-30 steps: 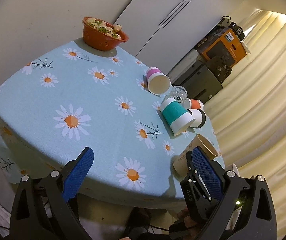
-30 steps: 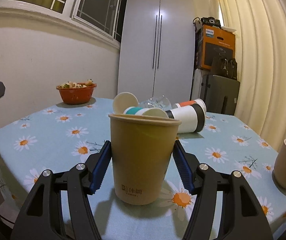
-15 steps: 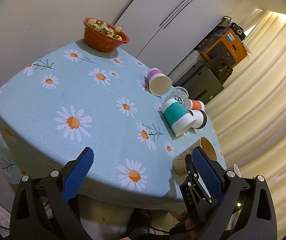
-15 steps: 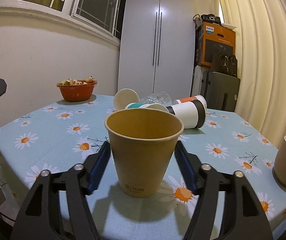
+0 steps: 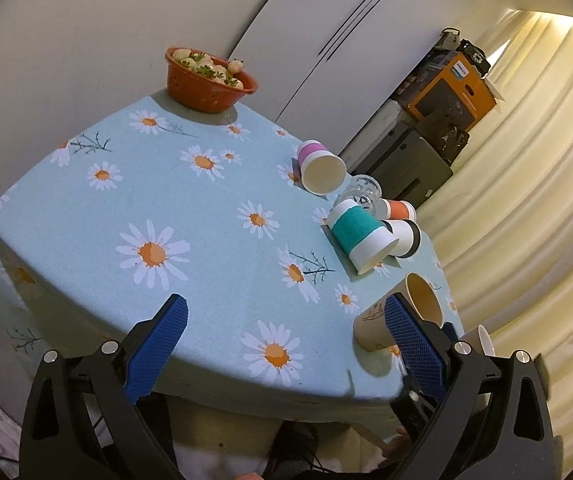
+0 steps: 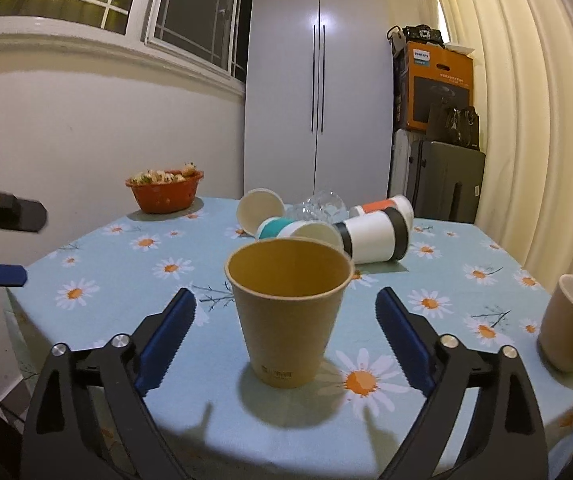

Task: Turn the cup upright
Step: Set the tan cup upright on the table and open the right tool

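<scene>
A brown paper cup (image 6: pixel 289 312) stands upright on the daisy tablecloth (image 6: pixel 106 280), near the table's front edge. My right gripper (image 6: pixel 285 338) is open, its fingers apart on either side of the cup and not touching it. The cup also shows in the left wrist view (image 5: pixel 402 314), partly behind the right finger. My left gripper (image 5: pixel 284 344) is open and empty, held above the table's near edge. Its blue tip shows in the right wrist view (image 6: pixel 0 274) at the far left.
Several cups lie on their sides mid-table: a teal-banded cup (image 5: pixel 360 240), a purple-banded cup (image 5: pixel 320 166), a black-banded cup (image 6: pixel 374 236), an orange-banded cup (image 6: pixel 386 206) and a clear glass (image 6: pixel 320 206). An orange bowl of food (image 5: pixel 208 80) stands at the far corner. A beige mug (image 6: pixel 572 326) stands at right.
My right gripper opened and let go of the brown cup, then drew back a little. The cup stays upright on the table. My left gripper barely moved.
</scene>
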`<state>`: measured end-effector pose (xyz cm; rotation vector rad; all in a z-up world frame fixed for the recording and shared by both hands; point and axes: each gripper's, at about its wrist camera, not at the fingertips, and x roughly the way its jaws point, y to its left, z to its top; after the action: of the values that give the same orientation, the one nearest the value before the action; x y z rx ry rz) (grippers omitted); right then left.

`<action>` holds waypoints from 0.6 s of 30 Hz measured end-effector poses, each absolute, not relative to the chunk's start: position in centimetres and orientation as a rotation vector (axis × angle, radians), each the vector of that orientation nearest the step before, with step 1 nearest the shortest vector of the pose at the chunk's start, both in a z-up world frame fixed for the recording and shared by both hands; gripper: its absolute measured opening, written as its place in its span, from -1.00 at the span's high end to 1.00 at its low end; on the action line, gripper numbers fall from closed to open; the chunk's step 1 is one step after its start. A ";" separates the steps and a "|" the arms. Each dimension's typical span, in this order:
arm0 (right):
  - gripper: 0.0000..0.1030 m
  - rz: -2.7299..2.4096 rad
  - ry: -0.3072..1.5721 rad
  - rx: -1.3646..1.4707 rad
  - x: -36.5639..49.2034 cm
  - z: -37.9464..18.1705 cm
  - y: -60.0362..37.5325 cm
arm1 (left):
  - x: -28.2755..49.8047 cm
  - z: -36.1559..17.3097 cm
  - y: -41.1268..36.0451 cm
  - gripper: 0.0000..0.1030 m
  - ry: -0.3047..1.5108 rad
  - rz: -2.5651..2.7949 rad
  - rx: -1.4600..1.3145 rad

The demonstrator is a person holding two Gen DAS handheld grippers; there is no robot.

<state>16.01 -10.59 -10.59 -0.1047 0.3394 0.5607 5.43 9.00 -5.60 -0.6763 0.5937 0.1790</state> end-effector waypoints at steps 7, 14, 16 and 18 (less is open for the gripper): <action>-0.90 0.579 0.310 -0.075 13.6 -7.0 -13.4 | 4.7 -4.6 8.3 -0.87 0.569 0.169 -0.625; -0.90 0.647 0.344 -0.110 11.5 -2.1 -16.8 | 3.2 -2.6 5.4 -0.87 0.533 0.148 -0.434; -0.90 0.673 0.380 -0.119 11.4 -1.3 -17.7 | 2.8 -2.1 4.6 -0.87 0.532 0.120 -0.395; -0.90 0.688 0.435 -0.122 11.4 -0.5 -18.6 | 2.2 -1.4 3.7 -0.87 0.538 0.110 -0.354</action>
<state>11.40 -18.63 -0.46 -0.1218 0.4355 0.6880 2.18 3.70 -1.43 -0.3536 0.5382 0.1101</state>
